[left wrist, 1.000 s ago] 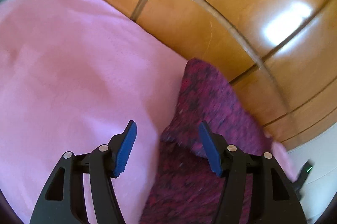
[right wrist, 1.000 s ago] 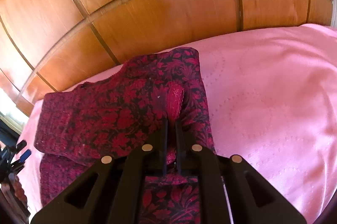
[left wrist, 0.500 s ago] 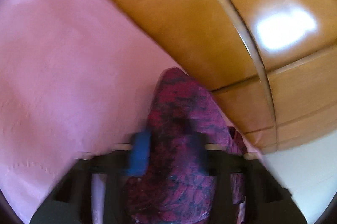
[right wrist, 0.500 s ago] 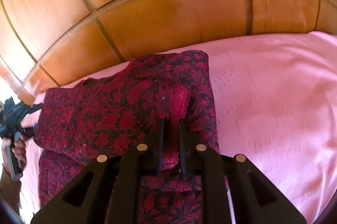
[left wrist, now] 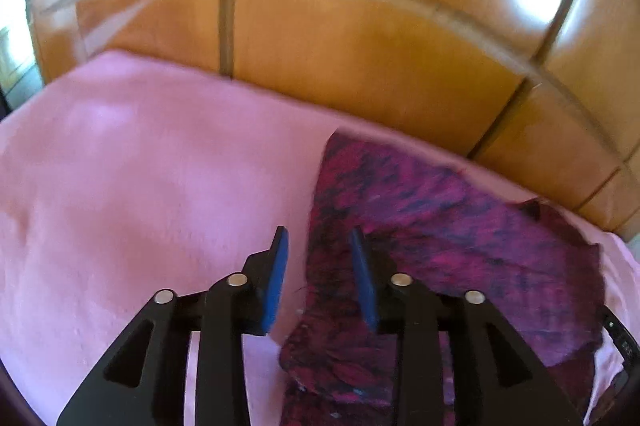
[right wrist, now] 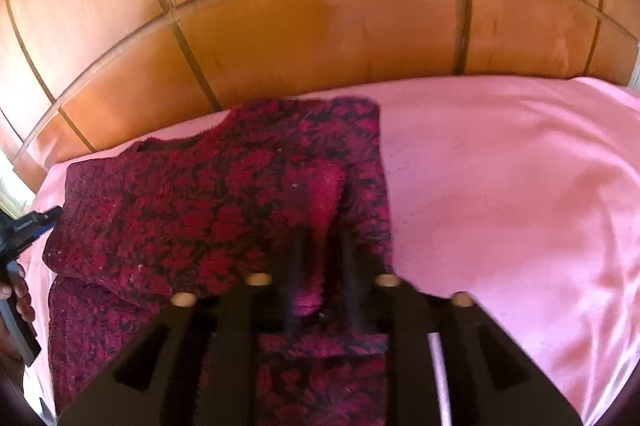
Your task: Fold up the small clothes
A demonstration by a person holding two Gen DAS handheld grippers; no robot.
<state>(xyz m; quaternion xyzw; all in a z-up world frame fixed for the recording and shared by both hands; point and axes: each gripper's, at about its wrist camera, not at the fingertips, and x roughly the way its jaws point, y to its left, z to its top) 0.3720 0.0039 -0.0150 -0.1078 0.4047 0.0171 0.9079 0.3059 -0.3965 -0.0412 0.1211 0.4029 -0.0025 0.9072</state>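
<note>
Garment: one small red-and-black floral knit top [right wrist: 208, 210], lying on a pink bedspread [right wrist: 520, 210] close against a panelled wooden headboard [right wrist: 320, 38], neckline toward the wood, one side already doubled over the body so a fold edge runs along its outer margin. Right gripper [right wrist: 320, 250]: fingers nearly together with a plain red cuff or sleeve end [right wrist: 324, 194] between them; the frame is blurred there, so whether they truly pinch it or merely straddle it I cannot tell. Left gripper [left wrist: 318, 266]: blue-padded fingers [left wrist: 276, 274] plainly apart, hovering over the garment's near edge, one pad above bare spread, the other above knit, holding nothing. Step in hand, by my judgement: laying the sleeve across the body. To do it well, the right side should carry the cuff low and flat, setting it square to the folded edge rather than dropping it in a bunch. The left side would serve best by pressing or pinning the near edge so the loose knit does not drag or unfold. Risk: the thick weave slides on the smooth spread, and a snagged loop would pull the whole fold askew.
</note>
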